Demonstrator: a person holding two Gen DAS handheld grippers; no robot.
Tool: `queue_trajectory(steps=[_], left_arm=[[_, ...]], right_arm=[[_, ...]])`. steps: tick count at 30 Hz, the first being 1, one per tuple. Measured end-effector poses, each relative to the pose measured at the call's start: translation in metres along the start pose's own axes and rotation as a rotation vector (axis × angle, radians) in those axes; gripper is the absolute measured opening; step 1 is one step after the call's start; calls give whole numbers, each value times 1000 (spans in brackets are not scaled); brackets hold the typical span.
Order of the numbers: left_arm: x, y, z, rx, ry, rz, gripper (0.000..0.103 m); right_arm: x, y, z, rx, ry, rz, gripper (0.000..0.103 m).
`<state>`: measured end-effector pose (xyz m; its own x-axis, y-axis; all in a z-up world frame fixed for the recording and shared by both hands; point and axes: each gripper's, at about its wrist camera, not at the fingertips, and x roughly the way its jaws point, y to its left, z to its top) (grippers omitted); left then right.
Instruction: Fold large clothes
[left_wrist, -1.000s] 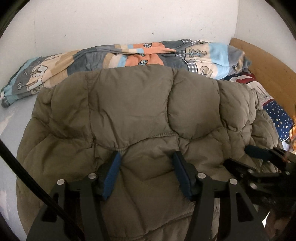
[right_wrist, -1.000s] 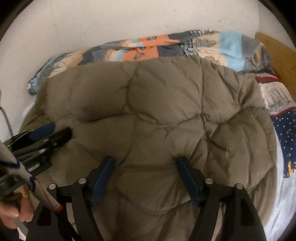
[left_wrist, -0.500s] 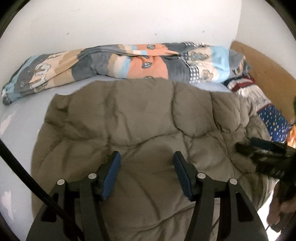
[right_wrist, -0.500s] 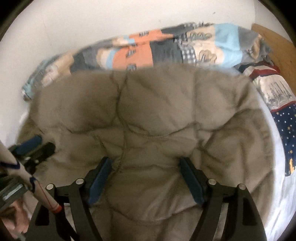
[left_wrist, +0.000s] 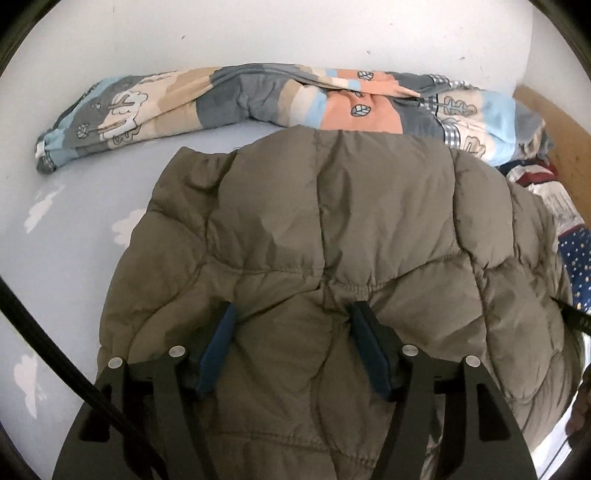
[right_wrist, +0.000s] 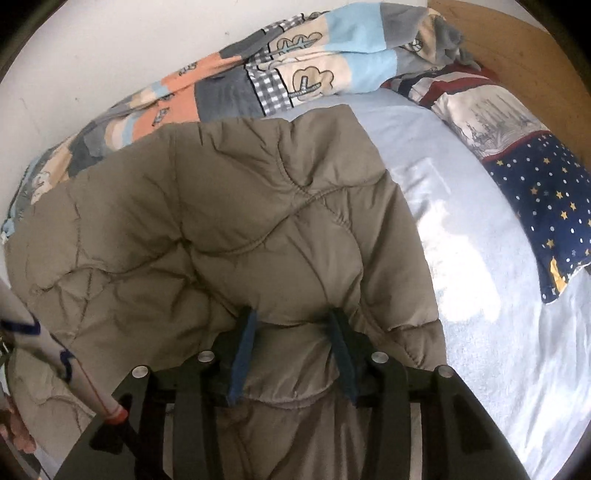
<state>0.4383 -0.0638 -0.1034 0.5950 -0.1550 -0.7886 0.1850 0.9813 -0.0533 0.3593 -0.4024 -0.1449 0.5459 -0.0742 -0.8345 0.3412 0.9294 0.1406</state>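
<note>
The olive quilted jacket (left_wrist: 332, 229) runs off the bottom edge of the left wrist view, so its near hem cannot be seen there; in the right wrist view the jacket (right_wrist: 229, 221) likewise passes under the gripper frame and out of the picture. It covers the near edge of the patchwork blanket (left_wrist: 236, 96) and much of the pale blue sheet (left_wrist: 74, 206). Whether the left gripper (left_wrist: 291, 314) actually pinches fabric cannot be told, since the padding bulges over the inner faces of its fingers. The star-patterned pillow (left_wrist: 576, 258) is largely hidden behind the jacket's right side. At the far right edge a dark strap-like piece (left_wrist: 574, 317) is cut off and unidentifiable.
</note>
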Motion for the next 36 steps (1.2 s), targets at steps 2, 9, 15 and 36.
queue_trajectory(steps=[2,9,15,36], left_arm=[[0,2,2,-20,2,-11,65],[-38,-23,1,20,-51,-81,64],[-63,-56,-29,127,-31,-117,64],[-39,-30,-7,83,-68,-47,70]], right_arm=[[2,1,3,2,3,-7,47],[-34,23,-1,-48,-72,5,49],[-68,74,-35,-164,-57,193,59],[-43,58,-19,-98,-55,150,70]])
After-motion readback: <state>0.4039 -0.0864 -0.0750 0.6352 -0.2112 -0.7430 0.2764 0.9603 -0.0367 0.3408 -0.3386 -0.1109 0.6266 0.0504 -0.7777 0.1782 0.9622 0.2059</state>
